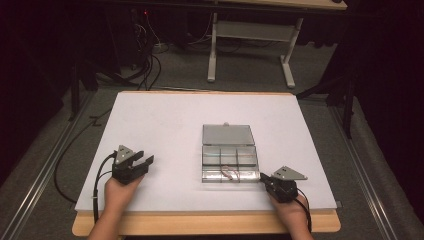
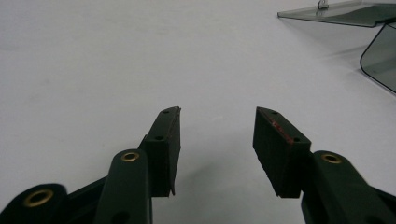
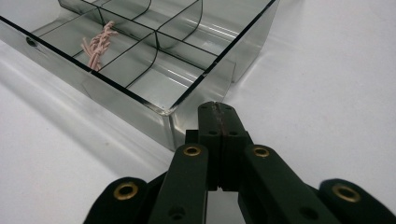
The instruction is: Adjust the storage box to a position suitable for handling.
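Note:
A clear plastic compartment box (image 1: 230, 162) lies open on the white table top (image 1: 165, 125), its lid (image 1: 228, 135) folded flat behind it. A small pink coiled cord (image 1: 229, 173) rests in a front compartment, and the right gripper view shows the same cord (image 3: 99, 44). My right gripper (image 1: 262, 177) is shut with nothing in it. In its own view the right gripper (image 3: 219, 109) has its tips just off the box's near corner (image 3: 140, 100). My left gripper (image 1: 145, 159) sits left of the box. Its own view shows the left gripper (image 2: 217, 140) open over bare table.
The wooden table edge (image 1: 200, 222) runs along the front, under both hands. Behind the table stand a white frame's legs (image 1: 250, 50) and cables (image 1: 145, 65) on the grey floor. In the left gripper view the lid's edge (image 2: 336, 11) shows at the upper right.

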The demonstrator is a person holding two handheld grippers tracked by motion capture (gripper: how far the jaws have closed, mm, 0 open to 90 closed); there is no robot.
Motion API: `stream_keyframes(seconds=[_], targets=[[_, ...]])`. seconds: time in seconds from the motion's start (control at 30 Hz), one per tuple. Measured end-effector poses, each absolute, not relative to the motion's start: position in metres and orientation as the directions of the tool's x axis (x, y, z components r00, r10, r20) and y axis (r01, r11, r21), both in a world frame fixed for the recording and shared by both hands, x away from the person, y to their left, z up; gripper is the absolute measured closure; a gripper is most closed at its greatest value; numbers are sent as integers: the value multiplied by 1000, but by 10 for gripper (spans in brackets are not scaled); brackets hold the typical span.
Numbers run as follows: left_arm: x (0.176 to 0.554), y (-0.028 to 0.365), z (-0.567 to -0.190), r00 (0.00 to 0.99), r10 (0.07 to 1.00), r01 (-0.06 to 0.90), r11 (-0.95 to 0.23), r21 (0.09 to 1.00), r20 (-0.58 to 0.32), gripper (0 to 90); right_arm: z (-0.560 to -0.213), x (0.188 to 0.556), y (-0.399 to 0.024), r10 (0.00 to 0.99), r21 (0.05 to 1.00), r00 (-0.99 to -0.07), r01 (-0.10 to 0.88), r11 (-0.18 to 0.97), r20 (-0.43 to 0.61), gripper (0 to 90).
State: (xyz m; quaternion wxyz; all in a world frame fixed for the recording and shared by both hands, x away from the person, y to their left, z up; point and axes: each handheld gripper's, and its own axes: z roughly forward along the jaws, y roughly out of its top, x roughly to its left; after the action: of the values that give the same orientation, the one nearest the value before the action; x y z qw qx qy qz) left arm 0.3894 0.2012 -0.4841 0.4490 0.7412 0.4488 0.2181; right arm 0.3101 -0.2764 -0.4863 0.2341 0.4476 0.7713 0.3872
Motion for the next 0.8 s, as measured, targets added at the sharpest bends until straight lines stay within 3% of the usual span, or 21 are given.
stream_keyframes(seconds=[0.07,0.23,0.37,0.47,0.8], targets=[[391,193,-481,516,849,472,-169,865,-116,544,-486,311,-277,870,808,-493,508,298,-11,900],[399,160,-469,559,824,447,-202,871,-96,567,-487,311,-278,871,807,-492,514,289,1,900],[414,133,-468,610,787,440,-241,865,-91,682,-486,312,-279,872,810,-489,513,286,2,900],[424,120,-471,618,779,451,-244,859,-103,712,-486,312,-280,877,812,-480,516,272,12,900],[453,81,-480,651,752,480,-304,823,-102,720,-486,311,-281,885,821,-466,507,263,5,900]])
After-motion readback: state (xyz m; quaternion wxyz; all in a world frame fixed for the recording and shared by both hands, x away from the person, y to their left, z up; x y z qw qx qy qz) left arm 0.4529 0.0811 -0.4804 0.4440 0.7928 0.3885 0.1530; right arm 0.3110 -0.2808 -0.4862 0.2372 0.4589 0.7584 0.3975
